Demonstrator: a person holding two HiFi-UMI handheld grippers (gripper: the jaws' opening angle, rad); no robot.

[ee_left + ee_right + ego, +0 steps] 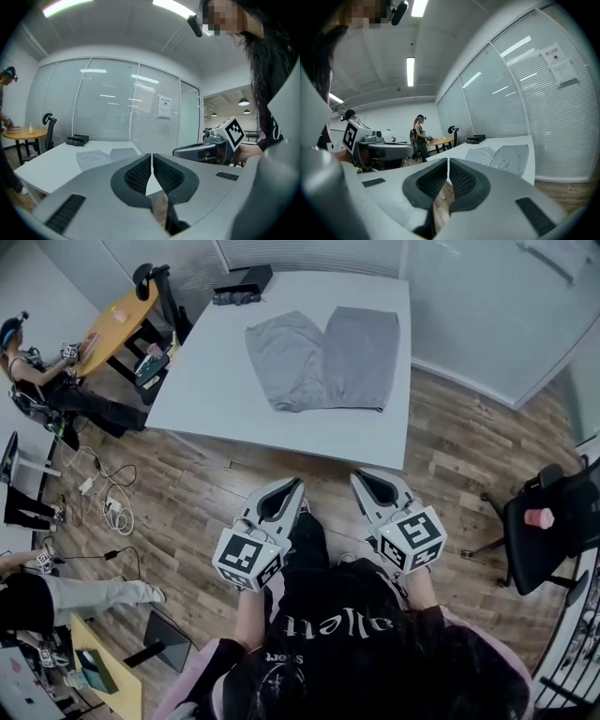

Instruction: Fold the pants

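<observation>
Tabletop (211, 381) is white and sits straight ahead of the person, near edge running left-right across the head view.

Pants (323, 360) are grey and lie flat on the tabletop's right half, nearer the far edge than the near one. Two leg panels sit side by side, with the split showing at the far end, so the waist looks to be on the near side. Long axis runs away from the person, near to far. They also show in the left gripper view (101, 157) and the right gripper view (506, 157), ahead of the fingers in both.

Left gripper (296, 486) and right gripper (360, 476) hang side by side over the wood floor (216, 493), short of the tabletop's near edge and well apart from the pants. Both point roughly at the garment. The pants sit about centred between them, with the right gripper marginally nearer.

Fingers on both grippers are pressed together at the tips with nothing between them.

My read: folding hasn't started. Each gripper lines up with its own near corner, and both need to reach in over the near edge and open.
</observation>
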